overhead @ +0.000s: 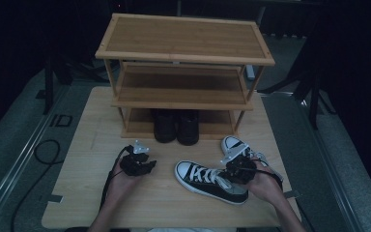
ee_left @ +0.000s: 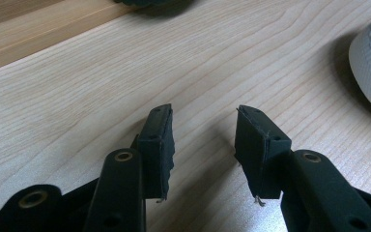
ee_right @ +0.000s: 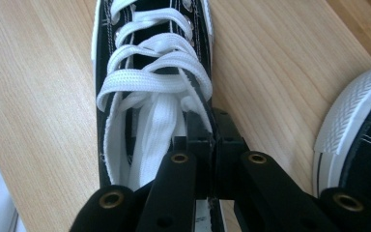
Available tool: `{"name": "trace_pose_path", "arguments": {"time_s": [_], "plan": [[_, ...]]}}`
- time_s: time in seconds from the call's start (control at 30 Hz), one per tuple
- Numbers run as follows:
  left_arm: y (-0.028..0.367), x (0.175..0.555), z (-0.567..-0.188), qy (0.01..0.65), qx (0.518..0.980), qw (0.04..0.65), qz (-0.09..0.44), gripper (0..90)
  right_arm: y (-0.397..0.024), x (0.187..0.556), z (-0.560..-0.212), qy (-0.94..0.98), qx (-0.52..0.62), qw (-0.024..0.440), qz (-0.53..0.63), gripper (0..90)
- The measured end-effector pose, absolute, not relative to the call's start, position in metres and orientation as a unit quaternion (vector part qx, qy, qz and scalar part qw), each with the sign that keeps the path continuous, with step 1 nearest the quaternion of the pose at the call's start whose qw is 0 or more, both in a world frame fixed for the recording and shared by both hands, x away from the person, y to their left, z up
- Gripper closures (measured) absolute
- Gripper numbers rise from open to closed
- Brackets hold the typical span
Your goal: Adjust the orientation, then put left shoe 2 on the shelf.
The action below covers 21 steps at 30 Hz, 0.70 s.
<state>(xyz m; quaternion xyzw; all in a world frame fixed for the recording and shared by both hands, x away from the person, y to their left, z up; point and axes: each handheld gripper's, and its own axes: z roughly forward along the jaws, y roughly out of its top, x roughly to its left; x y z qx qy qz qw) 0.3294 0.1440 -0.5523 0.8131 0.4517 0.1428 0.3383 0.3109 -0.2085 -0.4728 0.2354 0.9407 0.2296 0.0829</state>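
Black-and-white sneaker (overhead: pixel 207 181) lies near the table's front edge, right of centre, long axis running from toe at centre-left to heel at front-right. Right gripper (overhead: pixel 240 166) is at the heel end, fingers (ee_right: pixel 207 140) clamped on the collar's side wall. Left gripper (overhead: pixel 137 164) sits off the toe, fingers (ee_left: pixel 157 145) apart over bare table (overhead: pixel 92 145). Likely destination is the wooden rack (overhead: pixel 183 43) at the far edge.

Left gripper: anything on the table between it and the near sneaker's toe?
No. In the high view, bare tabletop lies between the left gripper and the near sneaker.
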Motion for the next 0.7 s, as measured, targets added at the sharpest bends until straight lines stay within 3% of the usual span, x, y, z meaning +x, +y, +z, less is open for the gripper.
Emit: {"name": "trace_pose_path", "arguments": {"time_s": [0.7], "plan": [[0.144,0.330,-0.552,0.452,0.813,0.338,0.143,58.0,-0.217,0.312,-0.459,0.928,0.241,0.087,0.272,88.8]]}}
